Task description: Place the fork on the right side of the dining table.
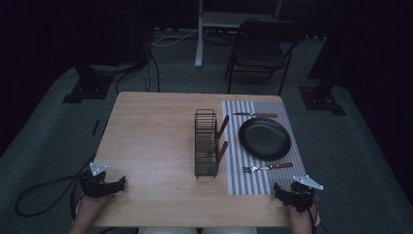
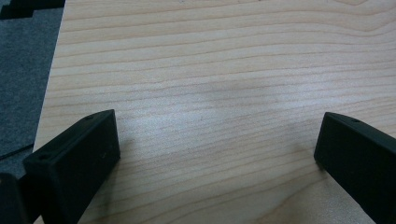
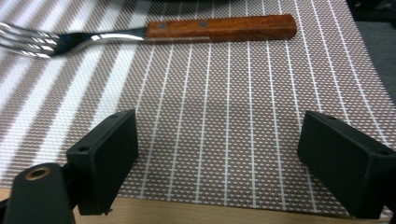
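Note:
On the wooden table point(image 1: 151, 141) a striped placemat point(image 1: 253, 180) carries a black plate point(image 1: 264, 138), a wood-handled fork point(image 1: 268, 167) at its near side and a wood-handled knife point(image 1: 255, 115) at its far side. A black wire rack point(image 1: 206, 143) left of the mat holds two wood-handled utensils point(image 1: 222, 127). My left gripper point(image 1: 122, 184) rests open at the table's near left corner, over bare wood point(image 2: 219, 116). My right gripper point(image 1: 276, 189) stands open at the mat's near right corner; the fork point(image 3: 154, 32) lies just beyond its empty jaws on the mat point(image 3: 219, 140).
A black folding chair point(image 1: 260, 48) and a white desk leg point(image 1: 199, 34) stand on the carpet beyond the table. Dark stands sit on the floor at both sides. A cable point(image 1: 44, 195) loops on the floor left of the table.

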Available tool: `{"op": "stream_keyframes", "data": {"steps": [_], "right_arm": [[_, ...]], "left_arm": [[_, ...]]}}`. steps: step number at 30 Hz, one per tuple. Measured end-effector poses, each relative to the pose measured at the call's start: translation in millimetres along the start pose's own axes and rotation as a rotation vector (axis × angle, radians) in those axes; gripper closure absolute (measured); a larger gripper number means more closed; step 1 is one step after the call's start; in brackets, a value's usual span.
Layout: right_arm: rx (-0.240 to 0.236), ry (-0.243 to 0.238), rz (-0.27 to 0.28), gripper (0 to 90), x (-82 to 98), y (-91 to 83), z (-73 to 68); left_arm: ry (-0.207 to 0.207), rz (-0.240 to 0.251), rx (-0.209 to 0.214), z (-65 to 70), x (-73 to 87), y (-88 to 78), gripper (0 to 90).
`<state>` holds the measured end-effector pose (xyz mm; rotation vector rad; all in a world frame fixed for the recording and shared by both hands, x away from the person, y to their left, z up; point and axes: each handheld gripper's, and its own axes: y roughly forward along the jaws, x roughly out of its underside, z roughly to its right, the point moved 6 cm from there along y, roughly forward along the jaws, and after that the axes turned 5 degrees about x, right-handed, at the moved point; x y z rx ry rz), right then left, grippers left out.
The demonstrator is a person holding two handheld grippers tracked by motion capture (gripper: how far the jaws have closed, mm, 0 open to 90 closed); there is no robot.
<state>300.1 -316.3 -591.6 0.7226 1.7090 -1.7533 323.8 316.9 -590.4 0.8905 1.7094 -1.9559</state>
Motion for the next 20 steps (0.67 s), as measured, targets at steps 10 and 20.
{"op": "stream_keyframes", "data": {"steps": [10,20], "right_arm": [[0.015,-0.003,-0.007,11.9,0.3,0.3,-0.9],[0.015,-0.003,-0.007,11.9,0.2,0.4,-0.9]], "left_arm": [[0.001,-0.001,0.000,0.0,0.1,-0.1,0.1],[0.000,0.000,0.000,0.0,-0.1,0.0,0.0]]}}
